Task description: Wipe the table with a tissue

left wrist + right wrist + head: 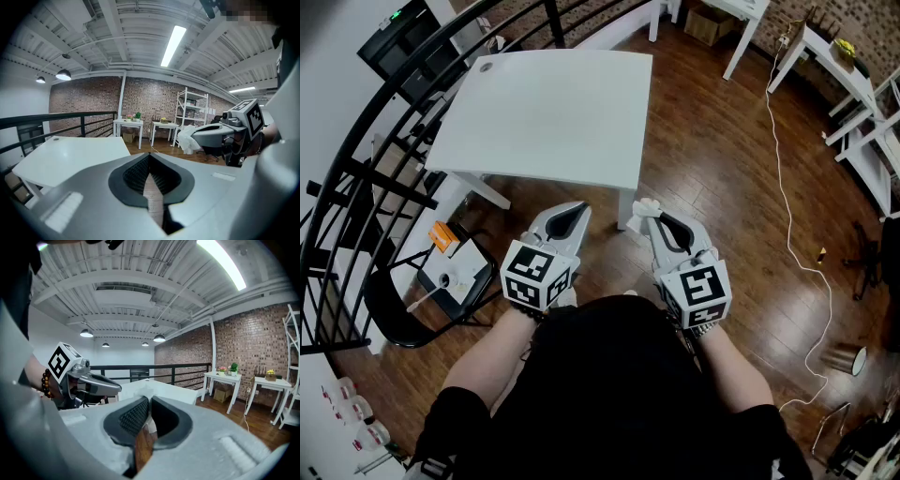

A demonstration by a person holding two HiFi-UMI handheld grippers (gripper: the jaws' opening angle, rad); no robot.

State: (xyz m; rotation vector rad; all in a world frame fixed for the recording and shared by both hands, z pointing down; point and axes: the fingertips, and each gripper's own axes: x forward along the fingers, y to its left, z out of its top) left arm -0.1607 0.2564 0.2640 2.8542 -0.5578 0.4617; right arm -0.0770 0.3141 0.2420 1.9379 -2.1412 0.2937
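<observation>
The white table [553, 112] stands ahead of me with nothing on its top. Both grippers hover over the wooden floor, short of its near edge. My right gripper [649, 212] is shut on a crumpled white tissue [645, 206] that pokes out at the jaw tips. In the right gripper view the tissue [146, 391] shows just above the closed jaws, with the table [176, 392] behind it. My left gripper [579, 210] is shut and holds nothing. In the left gripper view its jaws meet at the tip [150, 155], and the tissue [189, 139] hangs from the other gripper at the right.
A black railing [356, 141] curves along the left. A black chair [427, 291] with small items stands at the lower left. A white cable [787, 187] runs across the floor on the right, beside white shelving [862, 103]. A metal cup [847, 358] lies on the floor.
</observation>
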